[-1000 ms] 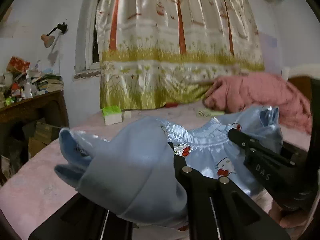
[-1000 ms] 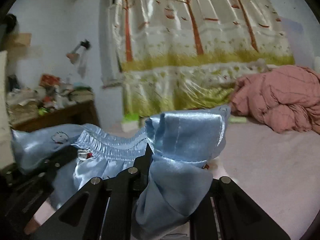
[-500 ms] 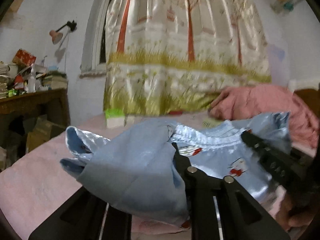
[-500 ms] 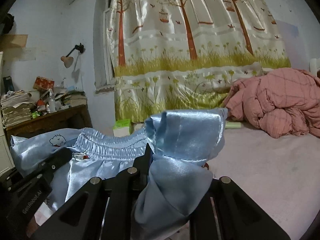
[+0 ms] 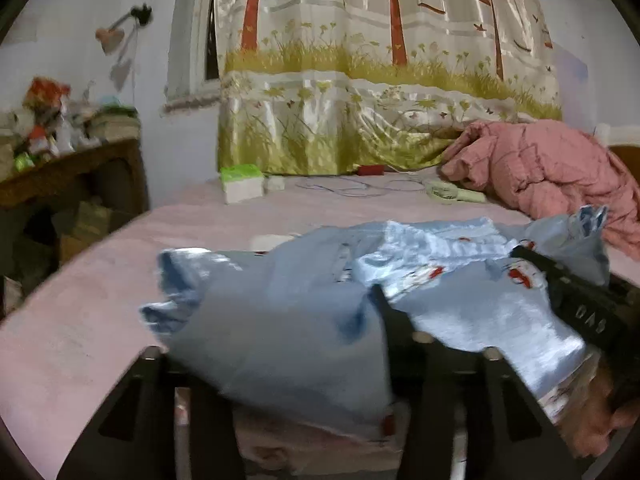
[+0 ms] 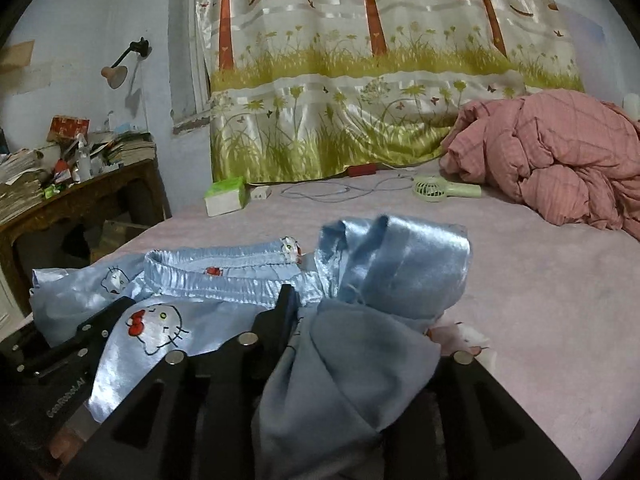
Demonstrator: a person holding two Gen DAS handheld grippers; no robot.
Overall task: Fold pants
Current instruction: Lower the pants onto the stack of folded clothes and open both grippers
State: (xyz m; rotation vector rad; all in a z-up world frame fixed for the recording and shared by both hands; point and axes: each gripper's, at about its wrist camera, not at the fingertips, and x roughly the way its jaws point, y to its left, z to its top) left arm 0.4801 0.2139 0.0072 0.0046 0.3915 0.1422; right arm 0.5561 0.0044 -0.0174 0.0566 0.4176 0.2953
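**A:** Where are the pale blue satin pants with the cartoon-cat print (image 6: 160,324) right now?

**B:** Lying on the pink bedsheet (image 6: 540,320), the gathered elastic waistband (image 6: 224,276) facing the far curtain, with a leg end bunched up at each side. The cloth looks light, limp and glossy, so I'd judge it slippery; a single layer would likely slide out of a pinch.

**A:** And the grippers?

**B:** The left gripper (image 5: 280,344) has just been opening: its jaws stand apart with one bunched leg draped between them, no longer clamped. The right gripper (image 6: 360,344) has also just been opening, less widely; the other leg's folded cuff lies between its fingers. Whether a pad still presses the fabric there I cannot tell, though it looks slack.

**A:** Where would you take hold next?

**B:** At seams or the waistband corners, where the material is thicker and gathered. The smooth mid-panel would probably slip and sag.

**A:** Anything nearby to mind?

**B:** The crumpled pink quilt (image 6: 560,160) sits well apart at the right, and a green handheld fan (image 6: 444,191), a white cable and a green tissue box (image 6: 226,196) lie near the tree-print curtain (image 6: 360,80).
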